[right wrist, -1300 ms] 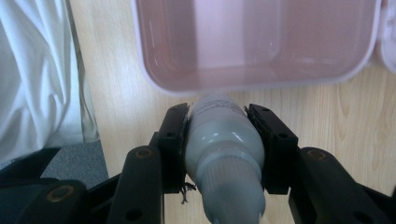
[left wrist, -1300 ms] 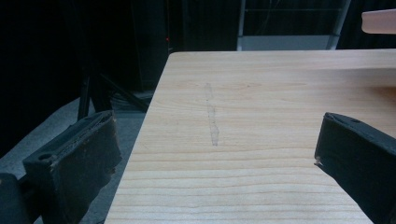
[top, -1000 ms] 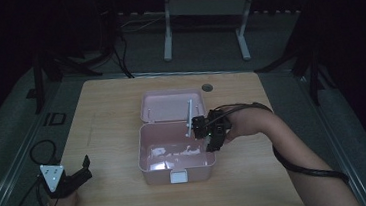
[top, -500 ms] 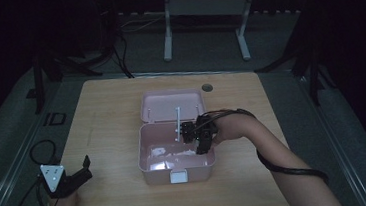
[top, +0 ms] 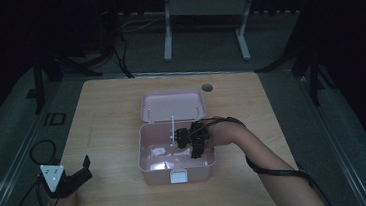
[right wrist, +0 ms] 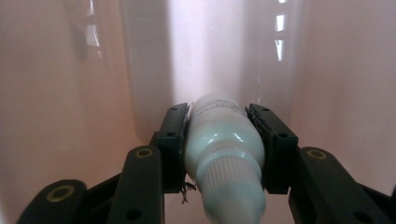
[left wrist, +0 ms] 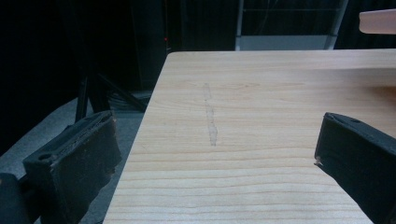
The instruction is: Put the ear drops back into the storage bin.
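Landmark: one pale pink plastic box with hinged lid open and tipped back, sitting mid-way on the light wooden table. One white latch on the box's near wall.

High view: right gripper reaches down inside the box, near its right wall, forearm coming in over the right rim. What it grips is too dark and small to tell here. One thin white stick-like part stands up just left of that gripper, above the box's back rim; can't tell what it is. Pale items lie on the box floor to the left, unclear. Left gripper is well to the left of the box, at the table's near-left edge, its cable trailing off the table.

Right gripper view: settles the grasp. Right gripper jaws clenched on one small white plastic bottle with ribbed cap, both pads pressed flat to its sides, cap end toward the camera. Glossy pink box wall all round, so bottle is inside the box.

Left gripper view: left gripper jaws released, wide apart, bare tabletop between them. One corner of the pink box at upper right, far off.

Count: two grippers, one box, one bottle, one table.
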`<state>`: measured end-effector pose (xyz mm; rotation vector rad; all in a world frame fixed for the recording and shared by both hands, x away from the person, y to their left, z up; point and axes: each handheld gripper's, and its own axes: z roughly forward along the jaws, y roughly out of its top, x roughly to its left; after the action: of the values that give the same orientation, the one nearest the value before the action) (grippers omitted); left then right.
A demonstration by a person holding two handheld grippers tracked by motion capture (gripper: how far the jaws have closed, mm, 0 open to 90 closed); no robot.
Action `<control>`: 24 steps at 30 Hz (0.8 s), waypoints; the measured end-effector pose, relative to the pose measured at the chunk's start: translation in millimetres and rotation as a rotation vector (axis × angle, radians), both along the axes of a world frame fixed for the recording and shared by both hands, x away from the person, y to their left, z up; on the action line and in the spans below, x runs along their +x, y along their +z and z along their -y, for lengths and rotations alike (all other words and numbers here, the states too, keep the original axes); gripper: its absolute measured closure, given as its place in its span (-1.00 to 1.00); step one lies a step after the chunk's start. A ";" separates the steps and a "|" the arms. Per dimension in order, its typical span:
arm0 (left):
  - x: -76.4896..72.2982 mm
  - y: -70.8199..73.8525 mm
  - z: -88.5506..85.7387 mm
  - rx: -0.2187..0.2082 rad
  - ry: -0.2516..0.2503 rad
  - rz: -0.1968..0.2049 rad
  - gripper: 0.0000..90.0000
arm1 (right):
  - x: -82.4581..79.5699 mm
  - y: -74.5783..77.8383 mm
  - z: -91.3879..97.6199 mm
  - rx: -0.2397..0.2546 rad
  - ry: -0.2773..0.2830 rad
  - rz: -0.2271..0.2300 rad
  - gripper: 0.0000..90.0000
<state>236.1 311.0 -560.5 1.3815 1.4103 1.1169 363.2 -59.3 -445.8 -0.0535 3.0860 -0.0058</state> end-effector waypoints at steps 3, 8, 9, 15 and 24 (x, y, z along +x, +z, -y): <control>0.0 0.0 0.0 0.000 -0.001 0.000 -0.99 | 0.5 -9.4 -1.8 -0.022 0.008 0.003 0.32; 0.1 -0.1 0.3 0.001 -0.001 0.001 -0.99 | 2.2 -22.2 -4.0 -0.038 0.007 0.019 0.32; 0.1 -0.1 0.3 0.001 -0.001 0.001 -0.99 | 2.2 -22.2 -4.0 -0.038 0.007 0.019 0.32; 0.1 -0.1 0.4 0.004 -0.004 0.000 -0.99 | 4.8 -23.5 -7.0 -0.036 0.009 0.080 0.32; 0.0 -0.1 0.3 0.003 -0.005 0.002 -0.99 | 3.7 -35.9 -12.4 -0.053 0.017 0.061 0.32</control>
<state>236.0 310.7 -560.6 1.3852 1.4038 1.1166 366.9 -47.0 -481.7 -0.0807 3.0242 -0.0862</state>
